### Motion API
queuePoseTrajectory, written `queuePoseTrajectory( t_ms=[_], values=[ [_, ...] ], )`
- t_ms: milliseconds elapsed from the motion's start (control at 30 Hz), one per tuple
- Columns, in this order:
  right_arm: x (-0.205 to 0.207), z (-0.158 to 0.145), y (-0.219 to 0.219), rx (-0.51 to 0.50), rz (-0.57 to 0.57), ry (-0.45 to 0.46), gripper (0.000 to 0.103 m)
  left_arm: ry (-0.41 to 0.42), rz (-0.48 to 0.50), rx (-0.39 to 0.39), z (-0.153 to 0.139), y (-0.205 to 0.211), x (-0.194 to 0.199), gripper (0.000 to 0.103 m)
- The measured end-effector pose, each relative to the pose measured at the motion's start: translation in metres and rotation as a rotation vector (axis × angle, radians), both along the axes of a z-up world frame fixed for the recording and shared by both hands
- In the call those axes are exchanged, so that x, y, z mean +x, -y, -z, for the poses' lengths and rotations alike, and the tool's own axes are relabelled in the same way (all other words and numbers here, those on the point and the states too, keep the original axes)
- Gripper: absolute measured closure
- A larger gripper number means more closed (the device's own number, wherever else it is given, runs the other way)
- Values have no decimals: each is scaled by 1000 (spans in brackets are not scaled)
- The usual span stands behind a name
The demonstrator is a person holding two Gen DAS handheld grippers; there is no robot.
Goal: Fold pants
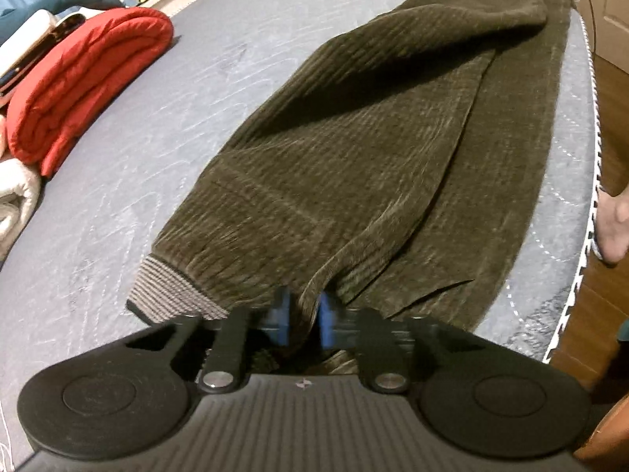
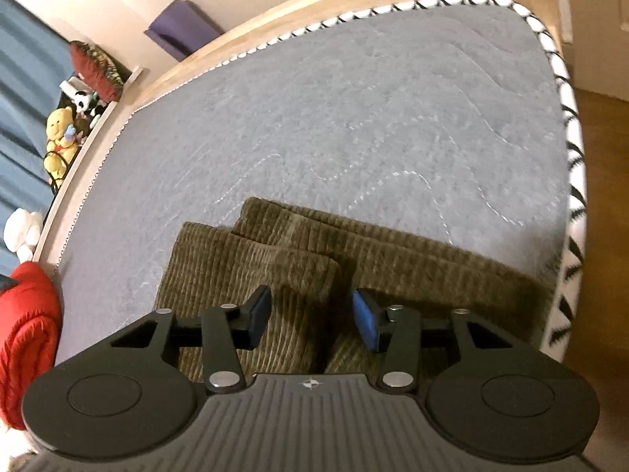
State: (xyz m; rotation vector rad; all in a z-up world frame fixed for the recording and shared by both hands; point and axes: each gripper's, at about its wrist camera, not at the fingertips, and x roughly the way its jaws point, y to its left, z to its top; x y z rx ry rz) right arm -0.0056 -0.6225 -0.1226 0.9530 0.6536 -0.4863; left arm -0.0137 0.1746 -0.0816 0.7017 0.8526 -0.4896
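Olive corduroy pants (image 1: 354, 149) laid lengthwise on grey mattress (image 1: 177, 118), near its right edge, legs stacked one over the other. Long axis running straight away from left tool (image 1: 304, 320) toward far end.

Left tool: blue pads pinched on a ridge of fabric at waistband end, ribbed band (image 1: 173, 291) just beside it on the left. Gripping pants.

Right tool (image 2: 310, 316): pads spread apart, nothing between them, hovering over leg cuffs (image 2: 275, 244) at opposite end. Contact with cloth below: cannot tell. Visible in left view only as a small dark shape in a hand at far top right.

So: one tool per end, garment stretched between them. Judgement: half-fold likely next, one end carried along the long axis onto the other. Right tool must clamp both cuffs first; upper leg sits offset from lower, so catching only one layer is the risk.

Red quilt (image 1: 82, 78) rolled at left, well apart from pants.
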Motion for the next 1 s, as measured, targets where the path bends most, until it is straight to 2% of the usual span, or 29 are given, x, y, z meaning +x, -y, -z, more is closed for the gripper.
queuePoseTrajectory(
  t_ms=[33,100,167,233,300,367,433,500,567,633,667,700,767,833,933,967,1000],
  values=[
    [3,0,0,-16,-8,9,78,2,-1,0,0,-1,2,97],
    [6,-3,-1,-50,-32,18,89,29,-2,-1,-4,0,1,99],
    [8,-13,-5,-98,-44,50,90,76,-19,-25,-15,-1,-1,100],
    [5,-36,-9,-129,-26,136,91,137,-61,-93,-33,-11,-2,100],
    [-10,-73,-11,-152,16,259,91,174,-92,-171,-50,-23,-5,100],
    [-28,-108,-16,-242,64,324,91,168,-84,-181,-54,-30,-9,100],
    [-42,-122,-18,-334,118,271,91,123,-59,-120,-43,-32,-15,100],
    [-44,-104,-14,-325,132,125,91,58,-30,-73,-30,-37,-21,100],
    [-46,-65,-1,-201,151,-60,91,17,-27,-36,-22,-41,-25,100],
    [-57,-30,14,-45,208,-169,91,-12,-22,-44,-22,-45,-29,100],
    [-63,-19,19,9,225,-179,91,-7,-18,-46,-25,-48,-33,100],
    [-68,-15,24,35,227,-149,91,-3,-20,-58,-28,-50,-35,100],
    [-72,-22,25,24,216,-118,91,-7,-23,-88,-36,-53,-35,100],
    [-71,-31,21,-25,186,-101,91,-29,-27,-79,-35,-53,-31,99],
    [-67,-27,16,-65,168,-190,90,-41,-10,6,-26,-41,-27,91],
    [-66,-26,15,-77,160,-203,90,-33,8,1,-29,-39,-30,90],
    [-65,-29,15,-96,156,-209,85,-32,19,-38,-36,-39,-33,84]
  ],
)
